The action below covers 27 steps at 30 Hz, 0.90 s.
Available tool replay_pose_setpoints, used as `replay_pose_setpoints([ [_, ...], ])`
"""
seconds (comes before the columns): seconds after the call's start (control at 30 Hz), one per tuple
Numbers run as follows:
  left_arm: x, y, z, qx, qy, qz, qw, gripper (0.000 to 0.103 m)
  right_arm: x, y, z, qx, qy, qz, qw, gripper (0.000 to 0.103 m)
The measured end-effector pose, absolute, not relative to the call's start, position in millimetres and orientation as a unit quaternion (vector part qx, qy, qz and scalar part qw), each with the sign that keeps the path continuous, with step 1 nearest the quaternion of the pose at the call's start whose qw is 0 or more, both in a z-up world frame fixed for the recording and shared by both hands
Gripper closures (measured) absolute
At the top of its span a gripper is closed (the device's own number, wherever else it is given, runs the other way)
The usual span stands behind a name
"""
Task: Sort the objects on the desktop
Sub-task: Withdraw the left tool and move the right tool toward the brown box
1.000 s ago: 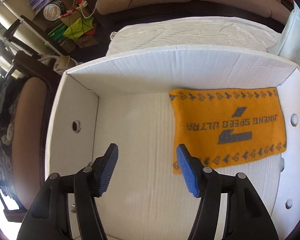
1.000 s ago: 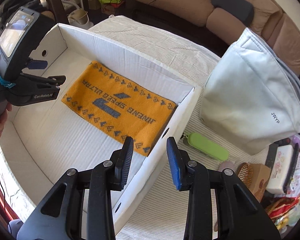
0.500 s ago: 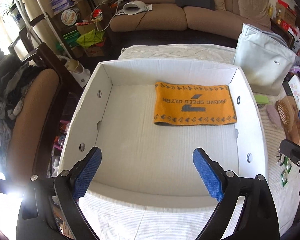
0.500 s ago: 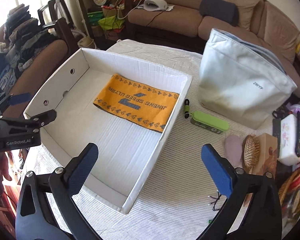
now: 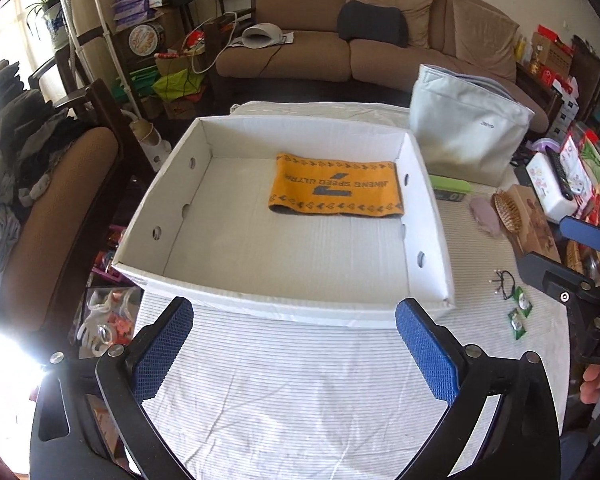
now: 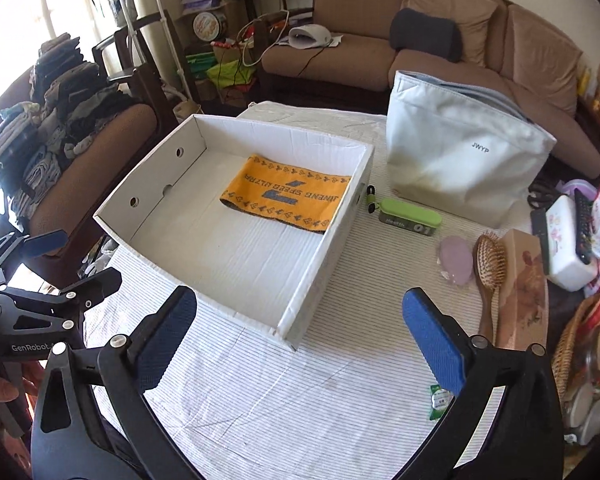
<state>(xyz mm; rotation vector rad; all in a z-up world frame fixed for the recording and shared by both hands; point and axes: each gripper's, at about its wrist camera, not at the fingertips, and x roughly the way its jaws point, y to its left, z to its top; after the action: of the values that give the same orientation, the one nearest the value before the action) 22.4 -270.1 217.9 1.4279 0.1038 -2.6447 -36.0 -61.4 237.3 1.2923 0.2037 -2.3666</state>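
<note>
A white cardboard box (image 5: 284,302) stands on the striped tablecloth, with a folded orange towel (image 5: 336,188) flat in its far right part. My left gripper (image 5: 294,312) hangs above the cloth in front of the box; its jaws are opening, with nothing between them. My right gripper (image 6: 300,300) is open and empty above the box's near right corner (image 6: 292,332). The towel (image 6: 288,196) also shows in the right wrist view. Right of the box lie a green case (image 6: 410,216), a purple pad (image 6: 456,260) and a wooden hairbrush (image 6: 490,264).
A pale grey bag (image 6: 460,160) stands behind the green case. A wooden box (image 6: 524,280), a white tissue box (image 6: 564,240) and a wicker basket (image 6: 568,344) crowd the right edge. Green packets (image 5: 518,312) and hair ties (image 5: 500,280) lie near the box. A chair (image 5: 40,220) stands left.
Both grippers have drawn back and up out of the box and opened wide. The orange towel stays lying in the box.
</note>
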Motion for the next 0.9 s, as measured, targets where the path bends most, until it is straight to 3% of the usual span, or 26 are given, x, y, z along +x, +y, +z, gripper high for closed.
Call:
replay_pose_setpoints([
  [0.4, 47, -144, 213, 0.431, 0.051, -0.9, -0.044, 0.0, 18, 80, 201, 0.455, 0.107, -0.869, 0.163, 0.0],
  [0.9, 22, -36, 143, 0.443, 0.055, -0.885, -0.133, 0.0, 15, 217, 141, 0.446, 0.036, -0.886, 0.12, 0.0],
])
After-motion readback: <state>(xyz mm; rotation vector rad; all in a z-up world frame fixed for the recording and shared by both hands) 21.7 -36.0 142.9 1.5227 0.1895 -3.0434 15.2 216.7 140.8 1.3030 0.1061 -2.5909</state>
